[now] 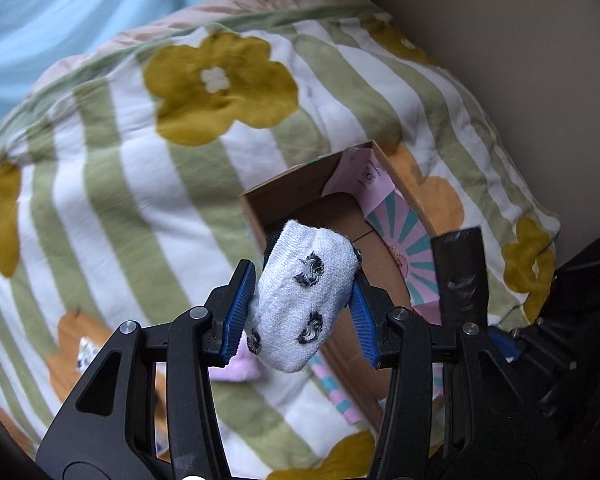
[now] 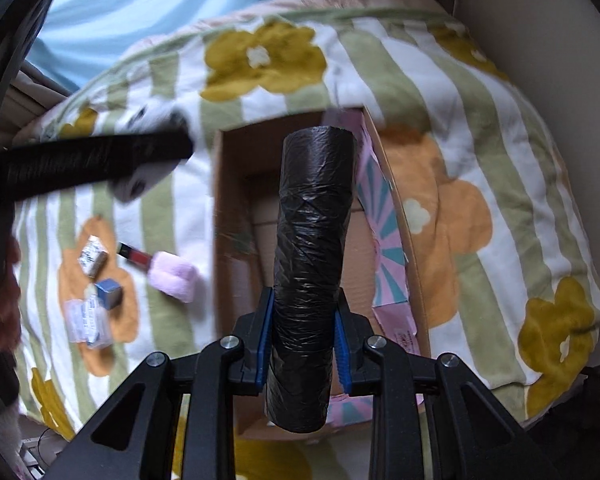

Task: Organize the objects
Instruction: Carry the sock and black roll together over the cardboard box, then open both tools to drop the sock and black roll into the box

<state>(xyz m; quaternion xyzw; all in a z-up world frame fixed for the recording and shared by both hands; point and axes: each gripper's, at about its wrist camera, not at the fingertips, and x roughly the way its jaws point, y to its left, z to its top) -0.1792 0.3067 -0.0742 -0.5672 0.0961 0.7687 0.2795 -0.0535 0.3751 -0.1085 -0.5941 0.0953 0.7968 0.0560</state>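
My left gripper [image 1: 300,304] is shut on a rolled white sock [image 1: 300,300] with dark spots, held just above the near left corner of an open cardboard box [image 1: 288,196]. In the right wrist view, my right gripper [image 2: 303,340] is shut on a black roll of plastic bags [image 2: 312,256], standing upright over the same cardboard box [image 2: 236,240]. The box has a pink and teal striped lining on its right wall. The black roll's end [image 1: 460,272] shows at the box's right edge in the left wrist view. The left gripper's black finger [image 2: 100,160] crosses the upper left of the right wrist view, with the blurred sock beneath it.
The box lies on a flowered, green-striped quilt [image 2: 480,140]. Left of the box on the quilt lie a pink plush piece [image 2: 172,276], a red stick-like item [image 2: 134,254], a small blue cube [image 2: 110,292] and several small packets [image 2: 86,320]. A beige wall rises at the right.
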